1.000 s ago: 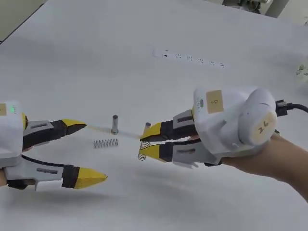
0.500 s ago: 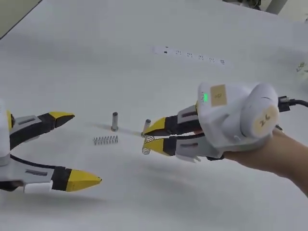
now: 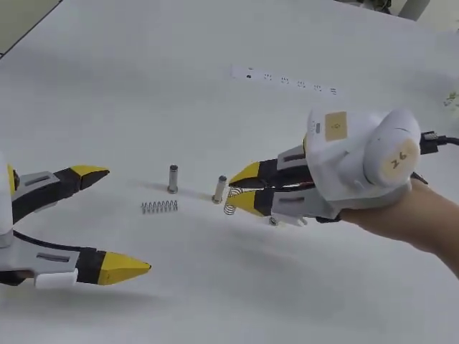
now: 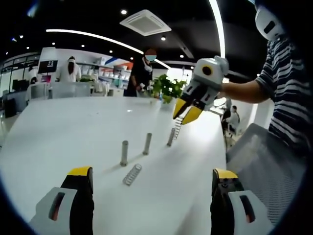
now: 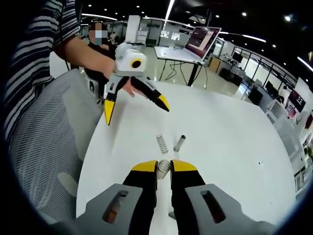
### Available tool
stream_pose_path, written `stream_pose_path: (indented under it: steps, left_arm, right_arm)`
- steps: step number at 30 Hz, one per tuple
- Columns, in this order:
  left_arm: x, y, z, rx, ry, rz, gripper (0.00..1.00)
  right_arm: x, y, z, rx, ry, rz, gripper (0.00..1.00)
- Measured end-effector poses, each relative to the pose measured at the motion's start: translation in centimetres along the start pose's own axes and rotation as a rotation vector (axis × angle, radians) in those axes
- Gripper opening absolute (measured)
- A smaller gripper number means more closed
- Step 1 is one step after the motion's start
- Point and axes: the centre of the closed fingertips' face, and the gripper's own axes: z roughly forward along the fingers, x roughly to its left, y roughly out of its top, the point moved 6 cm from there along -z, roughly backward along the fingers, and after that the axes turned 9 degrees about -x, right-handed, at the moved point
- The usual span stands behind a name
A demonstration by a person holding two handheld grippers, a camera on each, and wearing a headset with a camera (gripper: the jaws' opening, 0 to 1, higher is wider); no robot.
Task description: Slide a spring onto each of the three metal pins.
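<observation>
Fingers (image 5: 145, 170) of the right gripper (image 3: 241, 188) are clamped on a spring (image 5: 164, 167) beside one pin (image 3: 220, 189). Left gripper (image 3: 128, 219) fingers stand wide apart. Another spring (image 3: 159, 206) lies on the bench (image 3: 143, 86) near a second pin (image 3: 173, 178).

The right gripper (image 3: 238, 190) has drawn back toward 3 o'clock, off the nearer pin (image 3: 219, 189), which now stands clear of the jaws. The spring (image 3: 230, 206) pinched in them has come up from 6 o'clock of that pin to 4 o'clock, just beside it. The left gripper (image 3: 128, 220) has pulled toward 9 o'clock, farther from the loose spring (image 3: 159, 206).
</observation>
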Motion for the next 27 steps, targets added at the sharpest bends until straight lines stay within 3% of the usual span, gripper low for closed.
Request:
stream_pose_path:
  steps: [15, 27]
  left_arm:
    - [0.0, 0.0, 0.1, -0.001, 0.0, 0.003, 0.98]
    - [0.1, 0.0, -0.1, 0.005, 0.009, 0.002, 0.98]
  right_arm:
    - [-3.0, 0.5, 0.5, -0.005, -0.063, 0.009, 0.07]
    - [-4.3, 0.3, 1.0, -0.01, -0.1, 0.031, 0.07]
